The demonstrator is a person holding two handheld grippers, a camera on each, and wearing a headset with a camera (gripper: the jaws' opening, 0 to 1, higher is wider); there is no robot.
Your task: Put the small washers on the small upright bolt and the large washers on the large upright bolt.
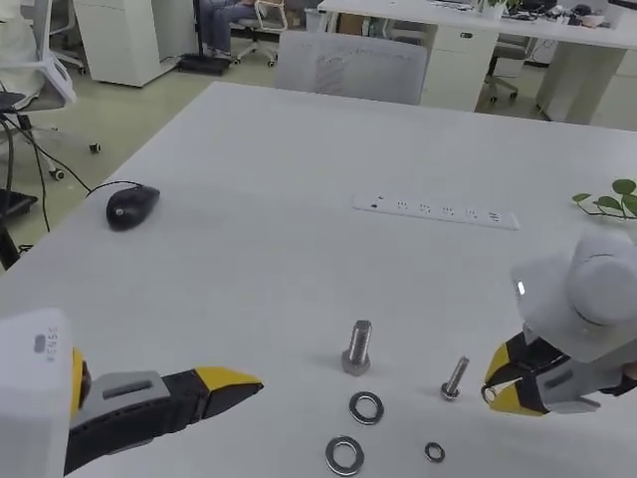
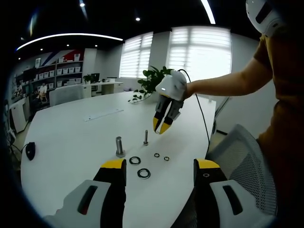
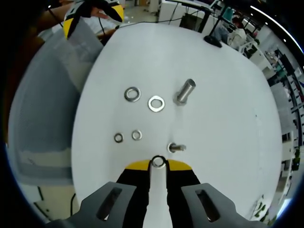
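The large bolt (image 1: 358, 349) and the small bolt (image 1: 455, 378) stand upright on the white table (image 1: 299, 199). Two large washers (image 1: 365, 407) (image 1: 344, 454) and a small washer (image 1: 434, 452) lie flat in front of them. Just right of the small bolt, my right gripper (image 1: 501, 386) is shut on a small washer (image 3: 158, 162) pinched at its fingertips. The small bolt (image 3: 177, 147) is just ahead of it, and two more small washers (image 3: 118, 137) (image 3: 137, 135) lie to its left. My left gripper (image 2: 160, 165) stands open and holds nothing, a way left of the large bolt (image 2: 119, 146).
A black mouse (image 1: 131, 206) lies at the table's left and a white power strip (image 1: 435, 211) behind the bolts. Plant leaves (image 1: 612, 199) reach in at the right edge. A grey chair (image 1: 348, 65) stands at the far side.
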